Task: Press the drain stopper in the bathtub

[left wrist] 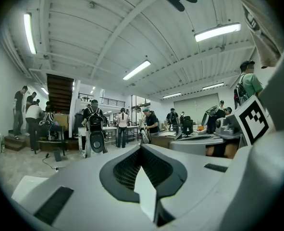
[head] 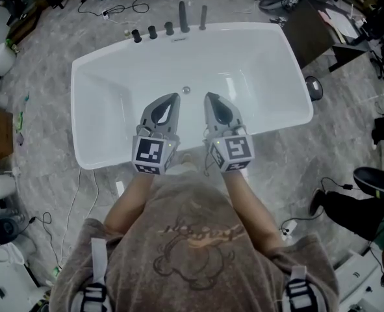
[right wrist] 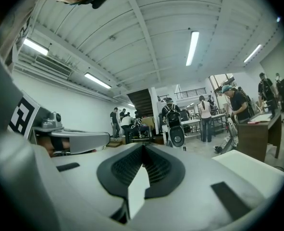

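The white bathtub [head: 101, 77] lies below me in the head view. Its small round drain stopper [head: 186, 90] sits on the tub floor near the middle. My left gripper [head: 174, 99] hovers above the tub's near side, its tip just left of and nearer than the stopper. Mirroring it, my right gripper [head: 209, 98] has its tip just right of the stopper. Both are shut with nothing between the jaws, and neither touches the stopper. The left gripper view shows its shut jaws [left wrist: 141, 146] against the room, and so does the right gripper view [right wrist: 142, 146]. Neither of those views shows the tub.
Dark tap handles and a spout [head: 183, 17] line the tub's far rim. Cables [head: 120, 9] trail on the grey floor behind it, and a dark board [head: 312, 31] leans at the right. Several people [left wrist: 94, 117] and work tables stand in the room beyond.
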{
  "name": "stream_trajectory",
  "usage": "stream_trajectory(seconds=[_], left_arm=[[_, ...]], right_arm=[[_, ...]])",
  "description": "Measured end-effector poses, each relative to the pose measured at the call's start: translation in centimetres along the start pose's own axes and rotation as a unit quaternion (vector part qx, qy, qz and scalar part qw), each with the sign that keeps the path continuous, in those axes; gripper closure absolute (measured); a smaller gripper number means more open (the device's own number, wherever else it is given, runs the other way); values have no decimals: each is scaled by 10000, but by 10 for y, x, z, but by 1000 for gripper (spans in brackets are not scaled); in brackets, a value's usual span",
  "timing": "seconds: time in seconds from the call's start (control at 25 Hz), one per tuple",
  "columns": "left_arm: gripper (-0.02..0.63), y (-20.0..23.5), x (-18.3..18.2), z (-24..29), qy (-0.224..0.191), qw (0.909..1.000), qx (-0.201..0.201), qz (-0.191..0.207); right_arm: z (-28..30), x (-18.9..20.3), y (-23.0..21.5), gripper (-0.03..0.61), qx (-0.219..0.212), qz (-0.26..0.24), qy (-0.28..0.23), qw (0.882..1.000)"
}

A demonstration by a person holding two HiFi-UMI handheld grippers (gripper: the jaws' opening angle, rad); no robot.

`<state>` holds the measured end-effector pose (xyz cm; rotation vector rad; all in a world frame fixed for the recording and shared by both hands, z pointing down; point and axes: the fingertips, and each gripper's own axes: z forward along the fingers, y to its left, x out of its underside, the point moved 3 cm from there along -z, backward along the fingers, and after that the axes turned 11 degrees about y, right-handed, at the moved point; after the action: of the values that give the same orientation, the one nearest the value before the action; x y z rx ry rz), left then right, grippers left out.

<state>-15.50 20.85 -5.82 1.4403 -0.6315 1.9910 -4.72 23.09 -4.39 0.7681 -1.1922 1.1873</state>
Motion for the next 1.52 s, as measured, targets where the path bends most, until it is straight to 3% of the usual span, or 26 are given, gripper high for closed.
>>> stream_trajectory(seconds=[0.64, 1.52], left_arm=[[611, 57, 3, 91, 26, 9999, 166, 40], [611, 79, 53, 220, 82, 9998, 32, -173]], right_arm=[[97, -2, -41, 583, 92, 32, 83, 9999], [206, 44, -120, 583, -526, -285, 236, 9979]])
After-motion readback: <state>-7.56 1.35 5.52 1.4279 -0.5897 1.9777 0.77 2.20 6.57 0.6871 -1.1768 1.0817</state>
